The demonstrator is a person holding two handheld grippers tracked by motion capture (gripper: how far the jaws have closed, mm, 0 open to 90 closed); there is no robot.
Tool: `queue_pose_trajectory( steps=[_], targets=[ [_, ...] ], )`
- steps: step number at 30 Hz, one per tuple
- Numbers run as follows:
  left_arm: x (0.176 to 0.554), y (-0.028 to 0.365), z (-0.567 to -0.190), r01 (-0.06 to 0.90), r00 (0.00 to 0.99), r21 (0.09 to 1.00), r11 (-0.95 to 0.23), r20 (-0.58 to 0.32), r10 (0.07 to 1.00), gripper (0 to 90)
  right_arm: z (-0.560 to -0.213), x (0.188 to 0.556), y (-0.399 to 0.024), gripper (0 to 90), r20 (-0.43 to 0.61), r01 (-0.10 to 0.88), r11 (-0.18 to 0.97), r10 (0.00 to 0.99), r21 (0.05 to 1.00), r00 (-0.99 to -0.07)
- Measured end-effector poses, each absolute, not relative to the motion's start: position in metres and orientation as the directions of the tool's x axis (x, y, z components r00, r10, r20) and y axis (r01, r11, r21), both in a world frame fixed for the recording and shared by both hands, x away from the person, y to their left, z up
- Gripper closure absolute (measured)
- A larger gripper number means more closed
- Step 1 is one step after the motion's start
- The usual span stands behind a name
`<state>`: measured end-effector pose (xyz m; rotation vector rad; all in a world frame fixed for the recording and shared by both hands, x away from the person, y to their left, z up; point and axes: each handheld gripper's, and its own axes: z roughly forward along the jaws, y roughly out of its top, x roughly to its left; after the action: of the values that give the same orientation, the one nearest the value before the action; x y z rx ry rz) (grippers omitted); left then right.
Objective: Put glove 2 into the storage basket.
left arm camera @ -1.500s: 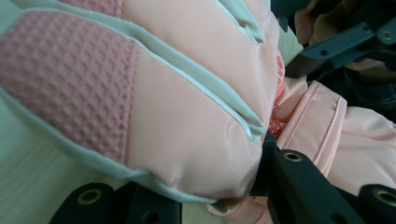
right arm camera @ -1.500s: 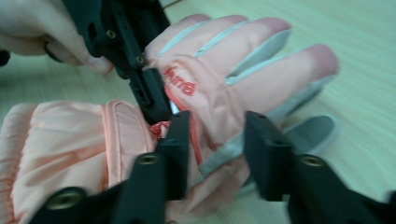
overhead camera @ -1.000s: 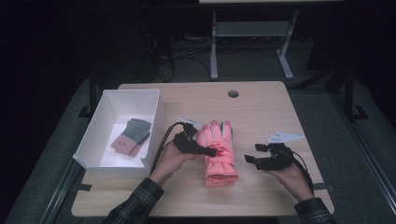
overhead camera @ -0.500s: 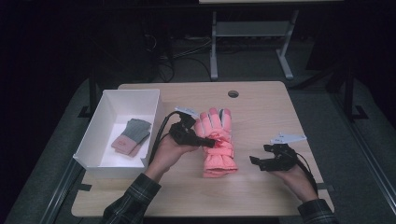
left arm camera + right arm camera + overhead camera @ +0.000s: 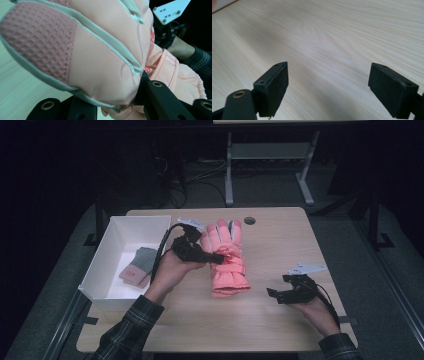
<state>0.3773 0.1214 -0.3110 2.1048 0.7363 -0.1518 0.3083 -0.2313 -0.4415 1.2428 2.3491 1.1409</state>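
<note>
Brightly lit table [image 5: 280, 320] amid dark surroundings; soft shadows, close glove [image 5: 100, 55] slightly blurred.

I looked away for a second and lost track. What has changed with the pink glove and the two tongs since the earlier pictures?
The left tongs, clamped on the pink glove, have lifted it, so its fingers now point up and away from the table. The right tongs have just been opening, with nothing between them, and hardly moved. The white box and the small glove inside it stayed put.
</note>
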Motion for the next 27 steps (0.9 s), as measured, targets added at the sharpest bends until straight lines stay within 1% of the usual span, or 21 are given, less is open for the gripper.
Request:
queue_pose_trajectory(
  steps=[7, 9, 10, 11, 17, 18, 19, 20, 21, 22, 27],
  targets=[
    [0.379, 0.149, -0.283, 0.557, 0.81, 0.709, -0.432, -0.348, 0.472, 70.7, -0.442, 0.309, -0.232, 15.9, 0.133, 0.593, 0.324, 0.791, 0.737, -0.597],
    [0.381, 0.161, -0.275, 0.564, 0.803, 0.711, -0.42, -0.351, 0.483, 70.6, -0.443, 0.309, -0.232, 15.9, 0.13, 0.593, 0.326, 0.792, 0.736, -0.597],
    [0.383, 0.174, -0.268, 0.571, 0.795, 0.711, -0.41, -0.354, 0.493, 70.6, -0.443, 0.309, -0.233, 15.8, 0.128, 0.593, 0.327, 0.793, 0.736, -0.596],
    [0.383, 0.174, -0.268, 0.571, 0.795, 0.711, -0.41, -0.354, 0.493, 70.6, -0.443, 0.309, -0.233, 15.8, 0.128, 0.593, 0.327, 0.793, 0.736, -0.596],
    [0.387, 0.217, -0.255, 0.593, 0.766, 0.719, -0.363, -0.362, 0.531, 70.6, -0.443, 0.31, -0.233, 15.8, 0.13, 0.599, 0.323, 0.798, 0.733, -0.589],
    [0.387, 0.23, -0.251, 0.599, 0.754, 0.721, -0.348, -0.361, 0.549, 70.6, -0.443, 0.31, -0.233, 15.8, 0.127, 0.598, 0.324, 0.799, 0.733, -0.588],
    [0.387, 0.23, -0.251, 0.599, 0.754, 0.721, -0.348, -0.361, 0.549, 70.7, -0.443, 0.31, -0.233, 15.8, 0.127, 0.598, 0.324, 0.799, 0.733, -0.588],
    [0.388, 0.243, -0.248, 0.603, 0.745, 0.723, -0.338, -0.359, 0.562, 70.6, -0.443, 0.311, -0.234, 15.8, 0.122, 0.594, 0.326, 0.799, 0.735, -0.589],
    [0.388, 0.243, -0.248, 0.603, 0.745, 0.723, -0.338, -0.359, 0.562, 70.6, -0.443, 0.311, -0.234, 15.8, 0.122, 0.594, 0.326, 0.799, 0.735, -0.589],
    [0.388, 0.256, -0.247, 0.609, 0.734, 0.723, -0.327, -0.358, 0.576, 70.6, -0.443, 0.31, -0.234, 15.8, 0.123, 0.597, 0.324, 0.801, 0.734, -0.586],
    [0.386, 0.279, -0.246, 0.621, 0.713, 0.718, -0.314, -0.35, 0.608, 70.6, -0.443, 0.311, -0.237, 15.7, 0.126, 0.595, 0.318, 0.802, 0.738, -0.584]
  ],
)
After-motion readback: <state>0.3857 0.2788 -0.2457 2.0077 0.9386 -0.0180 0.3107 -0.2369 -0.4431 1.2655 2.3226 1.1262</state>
